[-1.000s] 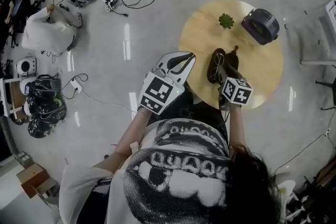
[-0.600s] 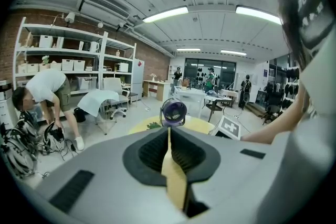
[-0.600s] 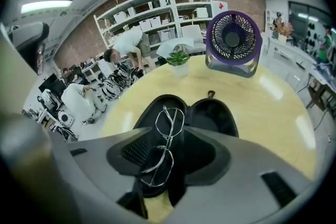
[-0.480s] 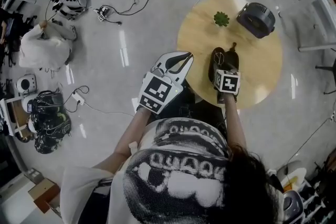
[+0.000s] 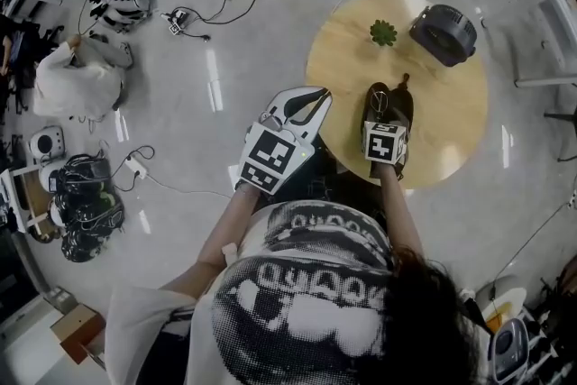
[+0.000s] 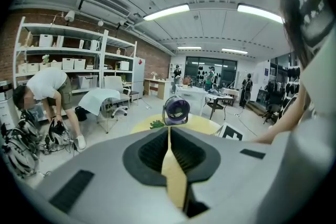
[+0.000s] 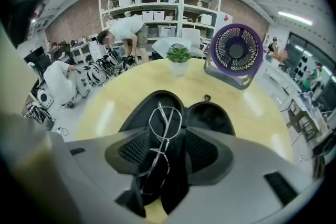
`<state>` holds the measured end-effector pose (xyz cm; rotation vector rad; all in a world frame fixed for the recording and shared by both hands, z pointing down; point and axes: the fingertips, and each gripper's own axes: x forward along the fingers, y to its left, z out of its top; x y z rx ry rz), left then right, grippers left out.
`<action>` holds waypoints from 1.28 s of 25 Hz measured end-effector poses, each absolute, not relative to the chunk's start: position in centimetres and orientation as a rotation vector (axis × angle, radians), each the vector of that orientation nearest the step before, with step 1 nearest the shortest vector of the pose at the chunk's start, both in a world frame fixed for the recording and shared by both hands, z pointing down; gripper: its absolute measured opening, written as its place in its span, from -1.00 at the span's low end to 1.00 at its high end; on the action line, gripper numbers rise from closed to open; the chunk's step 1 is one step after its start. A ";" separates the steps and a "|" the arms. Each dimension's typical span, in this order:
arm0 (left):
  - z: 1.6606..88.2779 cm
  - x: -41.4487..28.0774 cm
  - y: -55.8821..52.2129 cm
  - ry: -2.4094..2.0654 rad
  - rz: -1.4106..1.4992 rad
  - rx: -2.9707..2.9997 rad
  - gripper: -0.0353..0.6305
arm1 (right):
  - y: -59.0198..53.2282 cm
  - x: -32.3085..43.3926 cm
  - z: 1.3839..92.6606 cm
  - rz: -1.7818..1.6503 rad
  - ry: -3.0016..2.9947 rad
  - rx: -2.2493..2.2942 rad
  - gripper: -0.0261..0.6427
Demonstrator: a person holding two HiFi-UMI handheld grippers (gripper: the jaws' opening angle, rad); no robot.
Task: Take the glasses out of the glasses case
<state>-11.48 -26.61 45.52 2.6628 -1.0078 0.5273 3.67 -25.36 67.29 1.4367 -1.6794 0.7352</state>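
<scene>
A black glasses case (image 5: 386, 101) lies open on the round wooden table (image 5: 451, 122). In the right gripper view, thin wire-framed glasses (image 7: 165, 119) rest in the left half of the case (image 7: 157, 105). My right gripper (image 7: 167, 138) points steeply down over that half. Its jaws are opening, with the glasses and the case's edge between them, and the pads (image 7: 134, 150) do not press on the frame. In the head view its marker cube hides the right gripper's (image 5: 387, 116) tips. My left gripper (image 5: 306, 100) hangs off the table's left edge, jaws shut on nothing (image 6: 168, 134).
A purple fan (image 5: 444, 33) and a small green plant (image 5: 385, 33) stand at the far side of the table. Cables, bags and headsets litter the floor at left. A person bends by the shelves (image 7: 126, 29) in the background.
My right gripper has come down and slid toward the case, tilting steeper over it. The left gripper has hardly moved.
</scene>
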 end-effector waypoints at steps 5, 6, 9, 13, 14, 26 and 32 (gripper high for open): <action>45.7 -11.9 -26.9 -1.035 0.528 2.643 -0.83 | -25.4 4.5 68.0 0.859 -1.686 1.450 -0.22; 45.8 -11.9 -26.9 -1.036 0.530 2.640 -0.83 | -25.4 4.4 68.1 0.869 -1.697 1.446 -0.22; 46.1 -11.8 -26.8 -1.031 0.536 2.634 -0.83 | -25.3 4.4 68.0 0.863 -1.710 1.443 -0.24; 46.2 -11.6 -26.9 -1.024 0.544 2.633 -0.83 | -25.2 4.4 67.5 0.893 -1.736 1.441 -0.27; 46.2 -11.6 -27.0 -1.022 0.545 2.634 -0.83 | -25.2 4.4 67.5 0.904 -1.742 1.443 -0.27; 46.3 -10.7 -27.1 -0.983 0.551 2.650 -0.83 | -24.9 5.3 66.4 0.985 -1.807 1.477 -0.37; 46.5 -10.8 -27.2 -0.983 0.554 2.644 -0.83 | -25.0 5.1 65.7 0.939 -1.876 1.448 -0.46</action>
